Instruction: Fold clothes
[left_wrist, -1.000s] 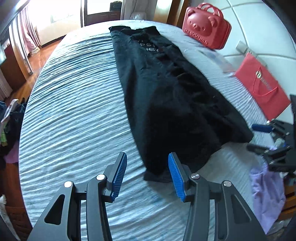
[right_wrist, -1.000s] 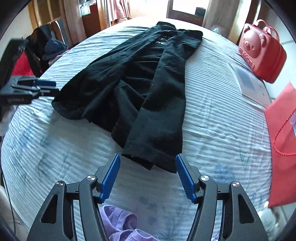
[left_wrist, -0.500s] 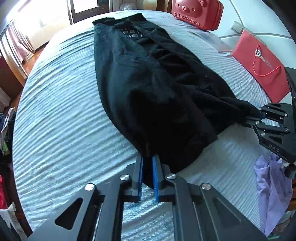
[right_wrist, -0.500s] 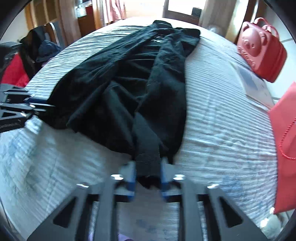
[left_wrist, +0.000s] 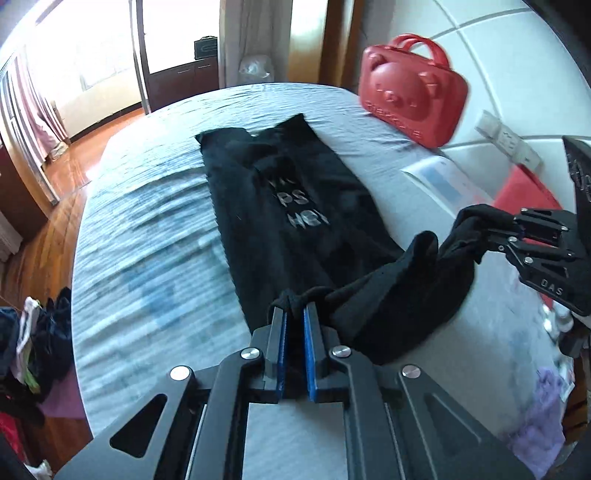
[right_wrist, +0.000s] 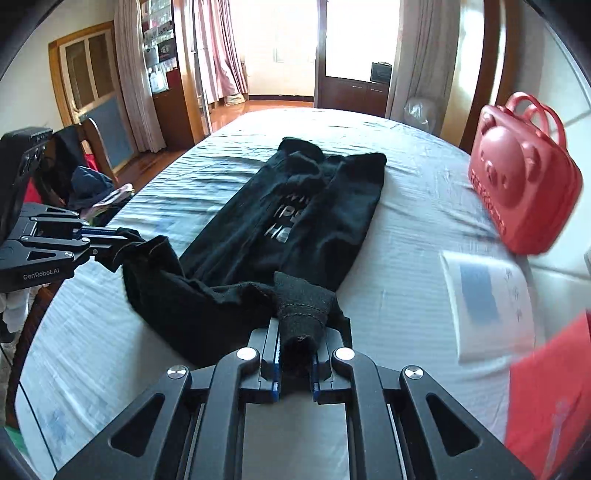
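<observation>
We have L gripper (left_wrist: 294, 317) clamped on near hem of black garment (left_wrist: 295, 206); R gripper (right_wrist: 295, 343) clamped on other near corner. Near end lifted, far part flat on bed (left_wrist: 147, 258), red bag (left_wrist: 410, 88) far right.

A garment (left_wrist: 295, 206) lies lengthwise on the bed (left_wrist: 147, 266); a case (left_wrist: 410, 92) stands right of it, a booklet (right_wrist: 484, 295) nearer.

Right hand-held gripper (right_wrist: 294, 360) clamping black garment (right_wrist: 295, 229), striped bed (right_wrist: 399, 295), red case (right_wrist: 521, 192)
</observation>
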